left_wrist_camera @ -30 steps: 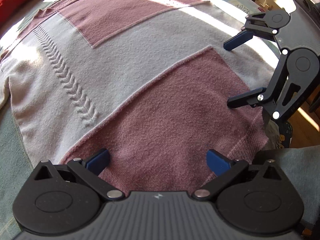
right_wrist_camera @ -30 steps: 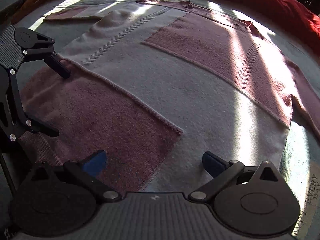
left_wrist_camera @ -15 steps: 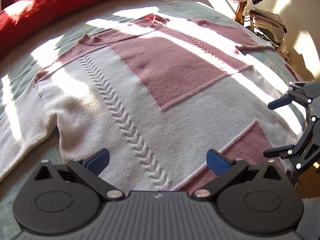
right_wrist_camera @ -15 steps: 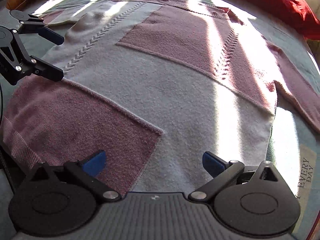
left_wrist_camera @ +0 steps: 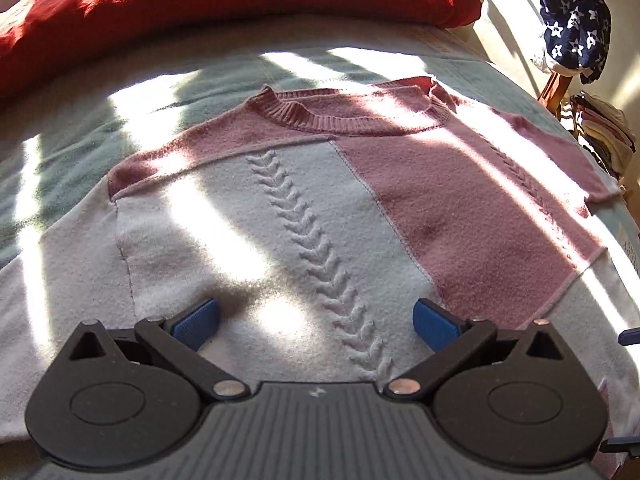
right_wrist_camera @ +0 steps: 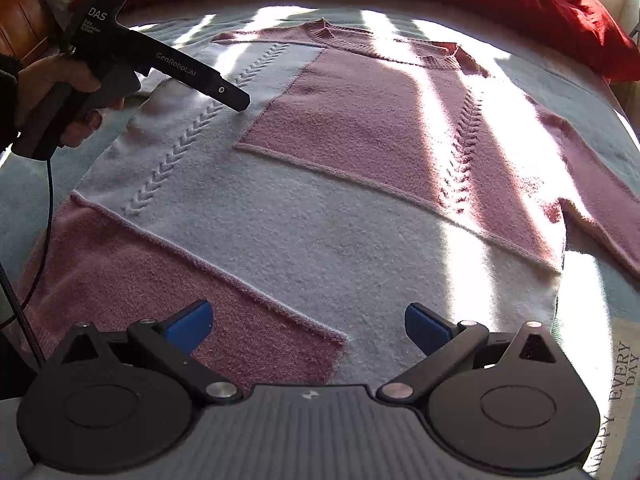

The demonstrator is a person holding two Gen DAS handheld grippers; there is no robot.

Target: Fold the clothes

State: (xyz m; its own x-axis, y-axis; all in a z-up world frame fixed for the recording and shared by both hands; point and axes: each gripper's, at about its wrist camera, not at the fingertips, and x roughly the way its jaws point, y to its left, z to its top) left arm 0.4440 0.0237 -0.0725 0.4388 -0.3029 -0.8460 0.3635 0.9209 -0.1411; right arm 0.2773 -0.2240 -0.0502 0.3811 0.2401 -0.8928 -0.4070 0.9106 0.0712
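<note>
A knit sweater point(left_wrist_camera: 304, 216) in pink and pale grey patches lies flat, front up, on the bed, with its ribbed collar point(left_wrist_camera: 340, 120) at the far end. My left gripper point(left_wrist_camera: 315, 320) hovers open over the pale chest panel beside the raised cable stitch, holding nothing. In the right wrist view a hand point(right_wrist_camera: 60, 92) holds the left gripper point(right_wrist_camera: 239, 102) side-on above the sweater's point(right_wrist_camera: 340, 220) left shoulder. My right gripper point(right_wrist_camera: 306, 322) stands open and empty above the hem, over the seam between the pink and grey patches.
A red pillow point(left_wrist_camera: 200, 8) runs along the bed's far edge. The pale green sheet point(left_wrist_camera: 60, 152) surrounds the sweater. At the right hang a navy star-print cloth point(left_wrist_camera: 576, 20) and a stack of folded clothes point(left_wrist_camera: 604, 128). Both sleeves lie spread outward.
My left gripper has moved from the pink hem patch up to the chest panel. The right gripper has drawn back, so the whole sweater shows. Both stayed open.
</note>
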